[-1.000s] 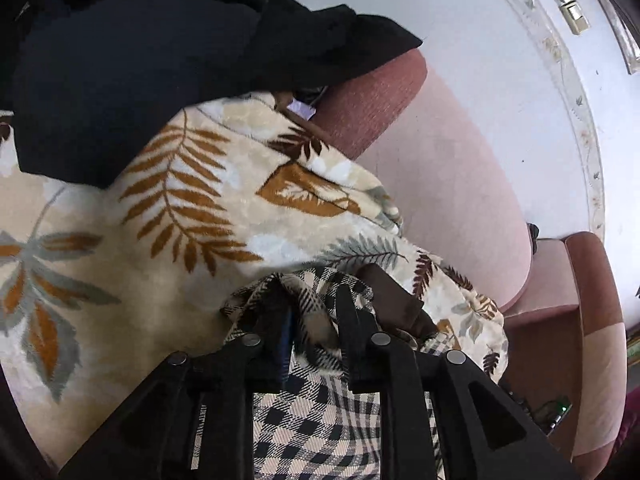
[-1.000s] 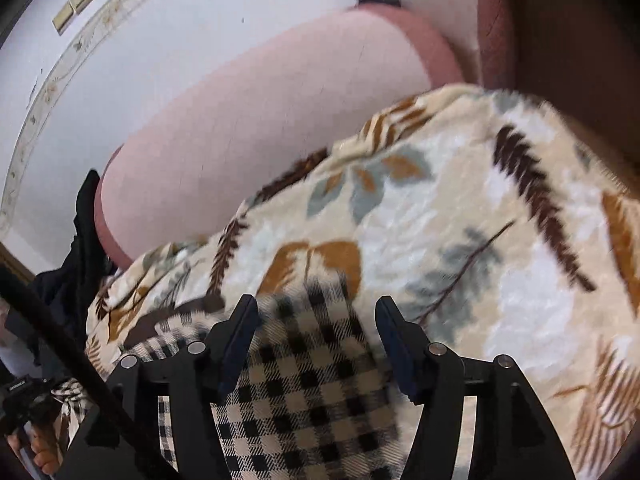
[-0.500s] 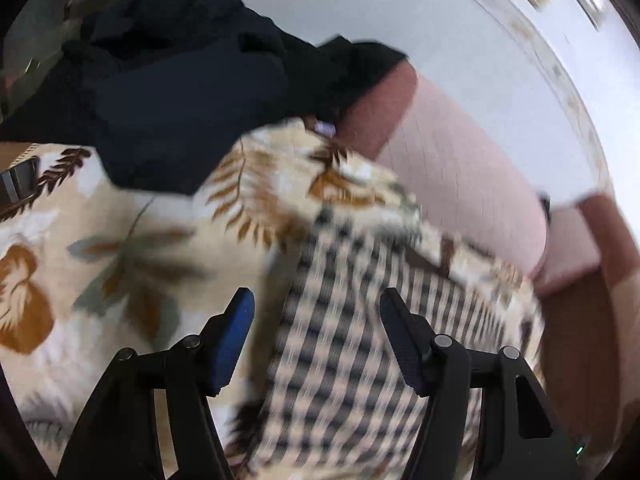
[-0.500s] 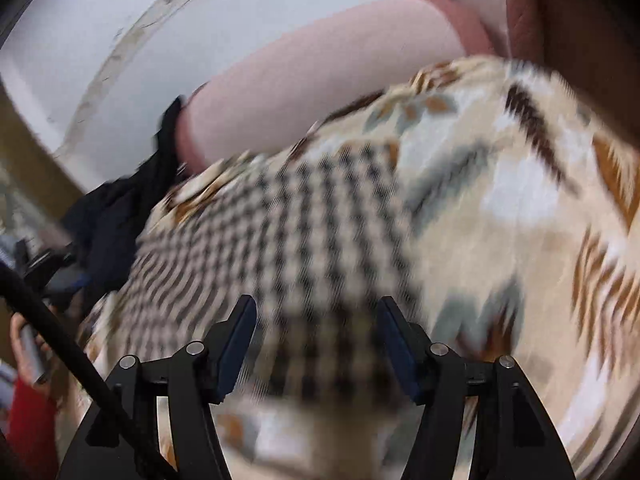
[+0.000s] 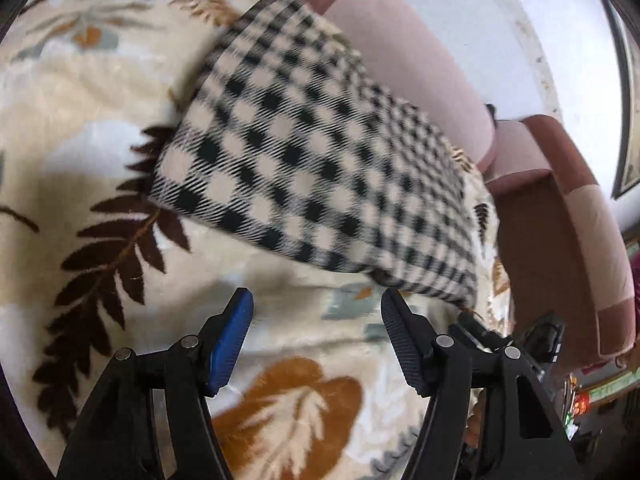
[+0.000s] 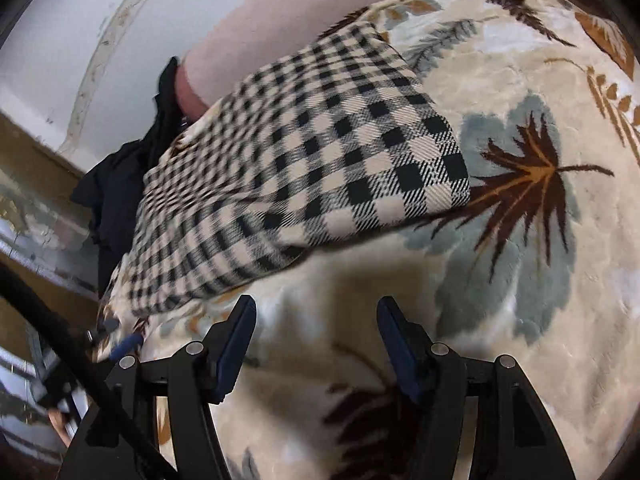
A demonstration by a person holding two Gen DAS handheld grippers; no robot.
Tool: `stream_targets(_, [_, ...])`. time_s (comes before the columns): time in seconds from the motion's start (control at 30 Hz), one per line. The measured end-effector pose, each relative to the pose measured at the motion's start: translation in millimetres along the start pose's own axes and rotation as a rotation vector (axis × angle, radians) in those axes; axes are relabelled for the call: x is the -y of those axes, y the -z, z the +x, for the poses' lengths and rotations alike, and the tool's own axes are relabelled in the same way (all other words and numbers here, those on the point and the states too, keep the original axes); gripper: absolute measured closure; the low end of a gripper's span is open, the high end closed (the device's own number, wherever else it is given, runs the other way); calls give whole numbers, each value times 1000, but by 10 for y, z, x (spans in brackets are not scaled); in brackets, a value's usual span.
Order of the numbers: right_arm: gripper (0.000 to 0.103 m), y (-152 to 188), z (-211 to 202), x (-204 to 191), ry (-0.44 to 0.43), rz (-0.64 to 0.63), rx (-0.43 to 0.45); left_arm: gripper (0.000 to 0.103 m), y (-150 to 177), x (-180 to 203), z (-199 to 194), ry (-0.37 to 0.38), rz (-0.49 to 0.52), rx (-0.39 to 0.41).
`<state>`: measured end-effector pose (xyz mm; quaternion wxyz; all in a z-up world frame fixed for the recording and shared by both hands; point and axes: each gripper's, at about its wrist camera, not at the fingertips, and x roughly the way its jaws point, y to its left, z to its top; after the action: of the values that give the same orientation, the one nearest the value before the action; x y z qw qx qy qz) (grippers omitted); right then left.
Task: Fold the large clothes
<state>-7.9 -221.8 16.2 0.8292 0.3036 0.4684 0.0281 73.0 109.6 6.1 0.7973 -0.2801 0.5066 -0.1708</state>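
Lying folded on the blanket (image 5: 100, 128), the checked cloth (image 5: 320, 152) forms a flat oblong of black and cream squares, its far part against the pink sofa back (image 5: 420, 64). In the right wrist view the same cloth (image 6: 320, 168) runs from the sofa back down toward the left, with one squared corner resting on a grey and brown leaf of the blanket (image 6: 520, 280). Parts of the cloth are blurred in both views.

The left gripper (image 5: 316, 308) hovers just short of the cloth's near edge, its jaws apart with only blanket between them; neither pad touches the cloth. The right gripper (image 6: 316, 316) is likewise spread wide over bare blanket below the cloth's near edge, holding nothing.

The blanket is cream plush printed with brown fern fronds, orange leaves and grey leaves, and it covers the sofa seat. A dark garment (image 6: 120, 184) is heaped at the left end of the sofa in the right wrist view. A brown and pink armrest (image 5: 580, 208) stands at the right of the left wrist view, beyond it a white wall (image 5: 568, 40).
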Motion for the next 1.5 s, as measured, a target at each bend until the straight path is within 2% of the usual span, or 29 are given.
stream_targets(0.23, [36, -308, 147, 20, 14, 13, 41, 38, -268, -294, 0, 12, -117, 76])
stream_targets(0.33, [35, -474, 216, 61, -12, 36, 62, 37, -409, -351, 12, -3, -126, 97])
stream_targets(0.47, [35, -647, 278, 173, -65, 100, 79, 37, -580, -455, 80, 32, -169, 102])
stream_targets(0.6, [35, -798, 376, 233, -93, 132, 99, 37, -707, -425, 142, 30, -136, 108])
stream_targets(0.73, [34, -950, 466, 261, -112, 144, 135, 29, -772, -364, 230, 32, -119, 122])
stream_targets(0.8, [37, -986, 537, 200, -101, 126, 145, 29, -820, -290, 308, 11, -110, 122])
stream_targets(0.83, [56, -995, 584, 153, -87, 103, 135, 40, -848, -251, 332, -19, -92, 113])
stream_targets(0.87, [82, -1004, 628, 130, -98, 93, 108, 55, -875, -215, 348, -69, -77, 110])
stream_targets(0.9, [86, -1001, 645, 96, -101, 94, 99, 80, -895, -198, 348, -95, -69, 103])
stream_targets(0.93, [89, -994, 613, 50, -92, 83, 109, 90, -905, -198, 324, -77, -75, 93])
stream_targets(1.03, [94, -995, 481, -61, -102, 74, 118, 95, -889, -157, 137, -44, -114, 105])
stream_targets(1.17, [95, -950, 253, -136, -163, 102, 119, 98, -752, 28, -216, -30, -74, 152])
stream_targets(1.27, [95, -840, 88, -157, -190, 124, 106, 98, -597, 162, -422, -65, -39, 179])
stream_targets(1.37, [95, -642, -53, -92, -186, 140, 85, 98, -418, 157, -480, -85, -54, 157])
stream_targets(1.5, [95, -423, -53, -10, -137, 139, 47, 97, -220, 12, -482, -127, -52, 118])
